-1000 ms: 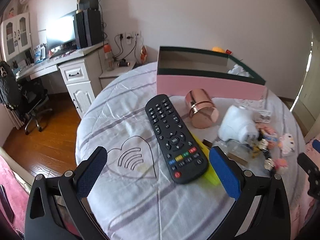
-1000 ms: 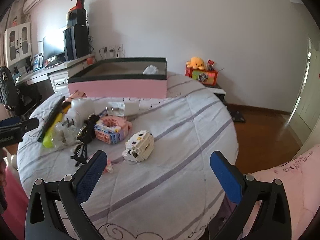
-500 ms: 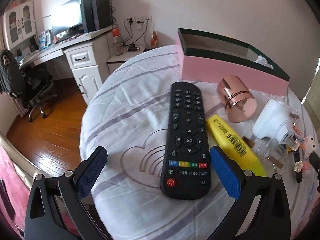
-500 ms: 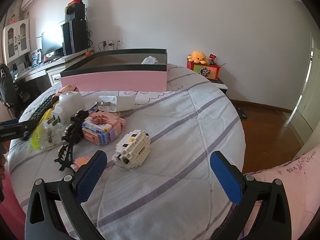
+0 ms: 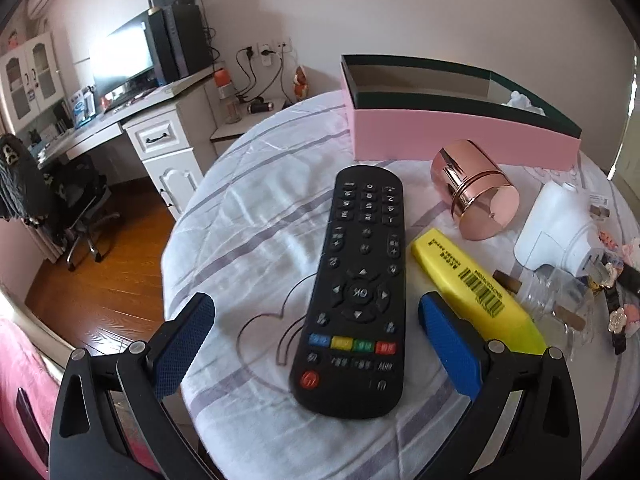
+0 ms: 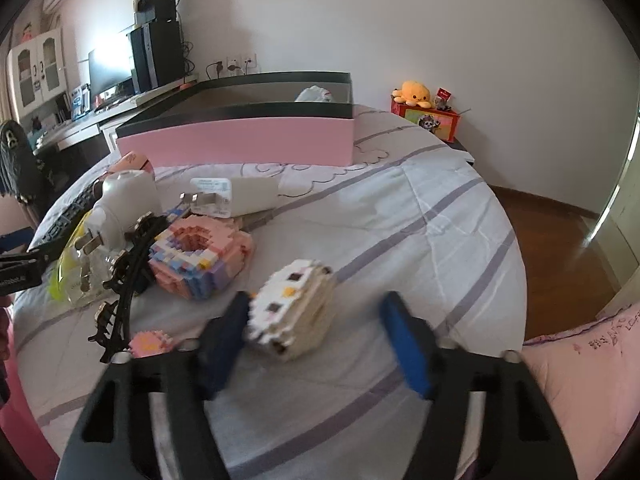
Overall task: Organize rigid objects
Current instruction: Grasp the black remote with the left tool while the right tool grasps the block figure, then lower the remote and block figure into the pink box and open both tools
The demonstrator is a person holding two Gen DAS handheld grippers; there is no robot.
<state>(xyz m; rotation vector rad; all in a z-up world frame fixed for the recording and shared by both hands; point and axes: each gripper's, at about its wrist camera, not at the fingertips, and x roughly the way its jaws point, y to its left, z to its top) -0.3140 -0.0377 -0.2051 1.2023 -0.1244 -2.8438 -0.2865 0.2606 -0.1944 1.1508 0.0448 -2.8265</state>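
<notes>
1. Both grippers are closer in than a second ago: the black remote [image 5: 356, 292] now fills the gap ahead of the left gripper [image 5: 316, 312], and the white brick cat [image 6: 294, 312] has slid right up to the right gripper [image 6: 316, 320].
2. Far left: the left gripper is spread wide, blue pads flanking the remote, nothing clamped. The remote lies flat on the striped cloth [image 5: 256, 232].
3. Just right of it lies the yellow highlighter [image 5: 476, 284], then the rose-gold tin [image 5: 476, 192] on its side and the white plug [image 5: 556, 232].
4. Behind them waits the pink box [image 5: 452, 140], open, likely the destination.
5. Over to the right: the jaws have just been closing, the cat between them. The left pad looks to be touching; the right pad is apart, so no grip yet.
6. My read: two pickups are imminent.
</notes>
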